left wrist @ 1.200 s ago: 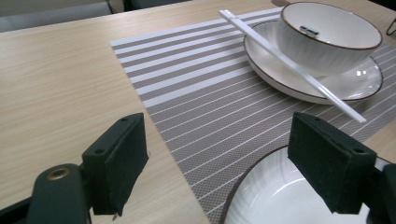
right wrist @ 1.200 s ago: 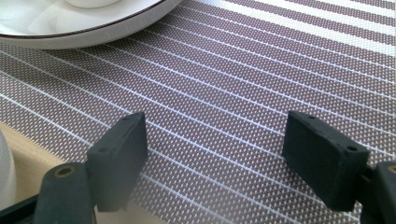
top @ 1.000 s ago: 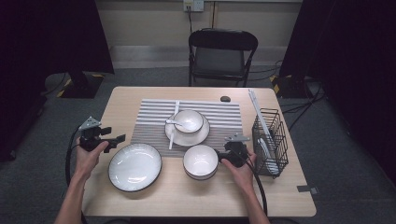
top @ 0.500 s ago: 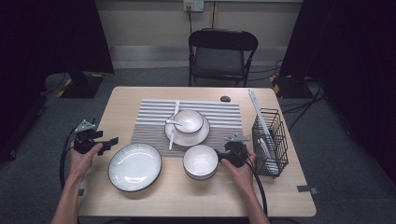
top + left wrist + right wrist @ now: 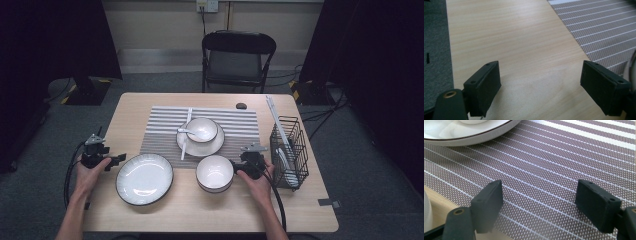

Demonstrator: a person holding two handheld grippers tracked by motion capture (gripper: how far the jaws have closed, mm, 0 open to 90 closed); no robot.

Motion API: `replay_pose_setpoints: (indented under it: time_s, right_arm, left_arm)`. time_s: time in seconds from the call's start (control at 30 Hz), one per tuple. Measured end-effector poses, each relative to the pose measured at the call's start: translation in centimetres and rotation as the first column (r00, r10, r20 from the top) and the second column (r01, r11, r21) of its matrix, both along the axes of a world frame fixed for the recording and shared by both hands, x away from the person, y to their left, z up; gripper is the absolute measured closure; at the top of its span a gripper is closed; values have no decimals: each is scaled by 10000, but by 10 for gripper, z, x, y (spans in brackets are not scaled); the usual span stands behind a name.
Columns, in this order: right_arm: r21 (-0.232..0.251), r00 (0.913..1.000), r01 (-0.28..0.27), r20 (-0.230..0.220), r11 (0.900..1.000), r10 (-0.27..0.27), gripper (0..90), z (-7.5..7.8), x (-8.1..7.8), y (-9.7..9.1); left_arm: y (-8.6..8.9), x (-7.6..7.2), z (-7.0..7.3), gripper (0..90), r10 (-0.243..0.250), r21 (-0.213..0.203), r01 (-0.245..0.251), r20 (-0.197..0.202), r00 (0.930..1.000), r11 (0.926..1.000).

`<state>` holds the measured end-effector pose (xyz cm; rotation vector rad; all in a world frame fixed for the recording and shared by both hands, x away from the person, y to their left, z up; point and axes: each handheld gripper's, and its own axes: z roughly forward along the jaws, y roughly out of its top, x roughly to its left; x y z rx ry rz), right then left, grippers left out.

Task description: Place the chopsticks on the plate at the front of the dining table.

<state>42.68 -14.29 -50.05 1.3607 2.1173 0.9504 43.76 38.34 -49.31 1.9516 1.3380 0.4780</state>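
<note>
My left gripper (image 5: 119, 158) is at the table's left edge, just left of a large white plate with a dark rim (image 5: 144, 178). Its jaws stand open over bare wood (image 5: 541, 92), with nothing between them. My right gripper (image 5: 242, 161) rests beside the right side of an empty white bowl (image 5: 214, 173). It is open too, with its jaws above the striped placemat (image 5: 540, 205) and apart from the bowl (image 5: 426, 207). A smaller bowl holding a spoon sits on a small plate (image 5: 200, 135) on the placemat (image 5: 240, 125).
A black wire rack (image 5: 290, 152) holding white utensils stands at the table's right edge. A long white stick (image 5: 185, 134) lies left of the small plate. A small dark object (image 5: 241, 105) lies near the far edge. A folding chair (image 5: 237, 57) stands behind the table.
My left hand has sunk toward the table and drifted slightly nearer its left front edge. The right hand and the dishes have kept still.
</note>
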Motion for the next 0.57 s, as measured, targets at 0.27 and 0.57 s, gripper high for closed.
replay_pose_setpoints:
  time_s: [0.27,0.57]
  right_arm:
    - [4,10000,-1,-1,10000,1,214,0,0,0]
    - [-3,10000,4,-7,10000,-4,214,0,0,0]
  left_arm:
    - [-3,-1,-8,152,257,784,-281,309,9992,9965]
    - [-4,0,-10,137,247,724,-277,426,9988,9970]
